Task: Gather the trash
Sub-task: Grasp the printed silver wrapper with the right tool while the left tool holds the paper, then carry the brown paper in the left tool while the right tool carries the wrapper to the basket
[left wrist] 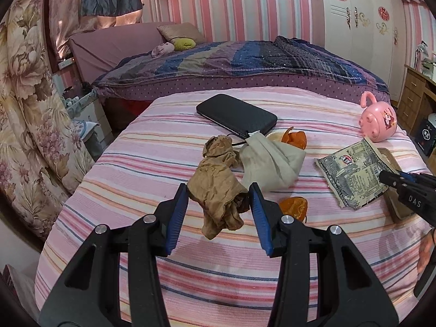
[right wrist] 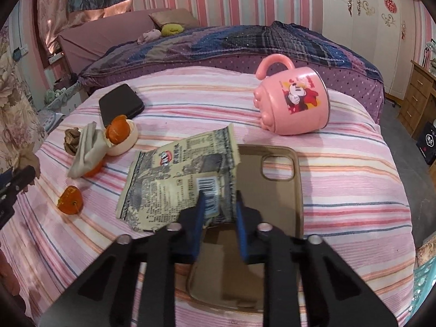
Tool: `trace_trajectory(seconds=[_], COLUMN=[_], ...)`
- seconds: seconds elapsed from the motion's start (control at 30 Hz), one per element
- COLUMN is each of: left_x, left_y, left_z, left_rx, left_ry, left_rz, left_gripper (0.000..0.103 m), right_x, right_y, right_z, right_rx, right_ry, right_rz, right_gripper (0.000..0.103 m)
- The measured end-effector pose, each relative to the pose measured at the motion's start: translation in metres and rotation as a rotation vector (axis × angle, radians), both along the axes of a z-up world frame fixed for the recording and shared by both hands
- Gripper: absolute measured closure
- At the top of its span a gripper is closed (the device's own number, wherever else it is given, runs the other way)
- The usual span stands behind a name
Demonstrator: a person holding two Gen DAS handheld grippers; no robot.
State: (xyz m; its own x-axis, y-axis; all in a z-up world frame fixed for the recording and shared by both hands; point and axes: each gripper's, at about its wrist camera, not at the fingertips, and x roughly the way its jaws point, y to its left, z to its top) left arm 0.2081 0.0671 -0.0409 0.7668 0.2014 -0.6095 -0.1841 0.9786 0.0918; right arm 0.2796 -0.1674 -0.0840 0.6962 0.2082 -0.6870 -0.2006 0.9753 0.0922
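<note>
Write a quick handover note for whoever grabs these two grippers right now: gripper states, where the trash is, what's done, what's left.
Right gripper: shut on the near edge of the printed snack wrapper, which lies partly over the clear phone case.
Left gripper: half open around the crumpled brown paper; pads not pressing on it, paper still on the striped cloth.
Other trash on the cloth: orange peels, grey-beige rag.
Not trash: pink mug, black wallet.
Done: nothing visibly binned; no bin in view.
Left: lift wrapper, grip paper, collect peels.
</note>
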Motion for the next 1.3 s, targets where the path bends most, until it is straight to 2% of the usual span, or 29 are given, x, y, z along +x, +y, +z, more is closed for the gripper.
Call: trace_trajectory(seconds=[0.47, 0.83, 1.3], left_x=[-0.003, -0.014, -0.039], left_y=[0.003, 0.007, -0.017], left_z=[0.005, 0.016, 0.024], left_rx=[-0.021, -0.047, -0.033], left_ry=[-0.025, -0.061, -0.093], left_rz=[0.004, 0.008, -0.033], left_gripper=[0.058, 0.058, 0.058], right_x=[-0.019, -0.047, -0.096], right_y=[-0.003, 0.006, -0.043], right_z=[0.024, 0.044, 0.074], right_rx=[0.007, -0.037, -0.019], right_ry=[-0.099, -0.175, -0.244], right_rz=[0.011, 0.064, 0.002], right_gripper=[0.094, 0.096, 0.098])
